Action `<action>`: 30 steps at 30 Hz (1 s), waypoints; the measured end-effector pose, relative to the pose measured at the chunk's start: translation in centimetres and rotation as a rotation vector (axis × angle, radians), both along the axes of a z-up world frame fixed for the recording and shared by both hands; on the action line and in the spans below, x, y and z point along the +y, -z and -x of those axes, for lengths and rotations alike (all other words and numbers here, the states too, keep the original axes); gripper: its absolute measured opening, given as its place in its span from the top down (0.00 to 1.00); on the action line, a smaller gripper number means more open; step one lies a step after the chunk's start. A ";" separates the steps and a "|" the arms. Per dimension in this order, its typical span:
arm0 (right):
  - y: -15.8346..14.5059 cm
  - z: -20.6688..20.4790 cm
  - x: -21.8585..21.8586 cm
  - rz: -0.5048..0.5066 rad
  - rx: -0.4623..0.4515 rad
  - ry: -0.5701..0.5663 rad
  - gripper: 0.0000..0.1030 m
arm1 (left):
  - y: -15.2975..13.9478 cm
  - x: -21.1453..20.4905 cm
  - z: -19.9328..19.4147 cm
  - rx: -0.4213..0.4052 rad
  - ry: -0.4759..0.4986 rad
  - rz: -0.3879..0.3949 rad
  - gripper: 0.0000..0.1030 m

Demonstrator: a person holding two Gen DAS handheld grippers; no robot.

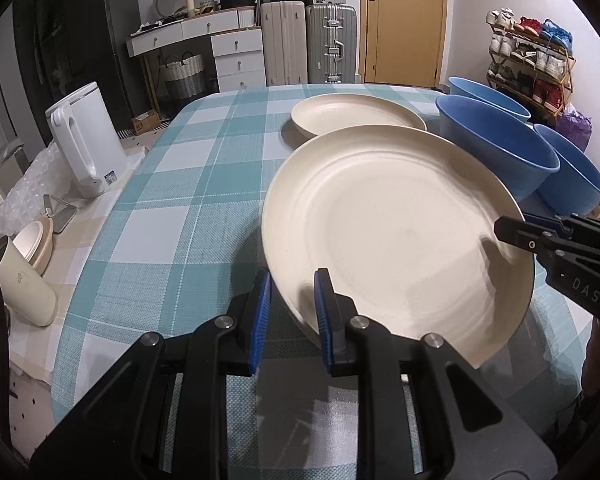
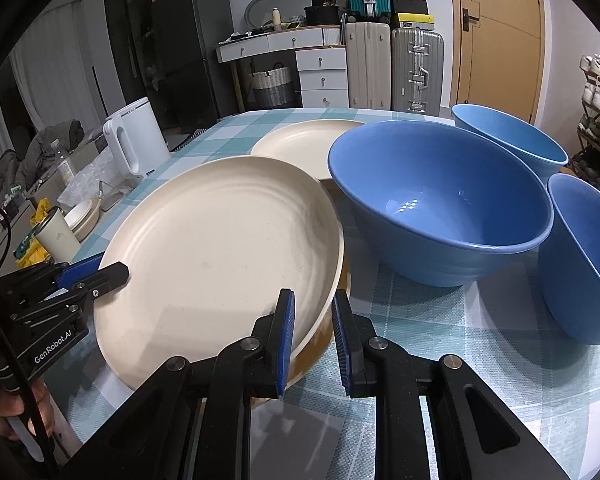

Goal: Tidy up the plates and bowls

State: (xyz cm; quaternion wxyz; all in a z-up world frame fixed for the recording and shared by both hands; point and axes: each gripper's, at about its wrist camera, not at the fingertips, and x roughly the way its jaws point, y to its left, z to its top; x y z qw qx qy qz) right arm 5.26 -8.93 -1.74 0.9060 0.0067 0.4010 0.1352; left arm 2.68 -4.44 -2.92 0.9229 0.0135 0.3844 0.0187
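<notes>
A large cream plate (image 1: pixel 384 216) (image 2: pixel 220 248) hangs just above the teal checked tablecloth (image 1: pixel 172 200), gripped at two spots on its rim. My left gripper (image 1: pixel 292 282) is shut on the near left rim; in the right wrist view it (image 2: pixel 112 274) shows at the plate's left edge. My right gripper (image 2: pixel 312 302) is shut on the near right rim; the left wrist view catches it (image 1: pixel 516 232) at the plate's right edge. A second cream plate (image 1: pixel 356 114) (image 2: pixel 300 144) lies on the table behind. Three blue bowls (image 2: pixel 440 200) (image 2: pixel 508 136) (image 2: pixel 584 256) stand to the right.
A white kettle (image 1: pixel 86 136) stands at the table's left edge. Beside it on a lower surface are a cream cup (image 1: pixel 24 280) and a small cream bowl (image 1: pixel 36 240). Suitcases, a dresser and a shoe rack line the far wall.
</notes>
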 end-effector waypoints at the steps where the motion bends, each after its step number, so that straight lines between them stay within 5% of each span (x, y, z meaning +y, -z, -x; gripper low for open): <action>1: 0.1 0.0 0.0 0.003 -0.001 0.002 0.81 | 0.1 0.0 -0.1 0.004 0.000 -0.004 0.83; 30: 1.5 -0.2 0.5 0.031 0.007 0.014 0.80 | 1.4 -0.5 -0.8 0.035 0.026 -0.056 0.82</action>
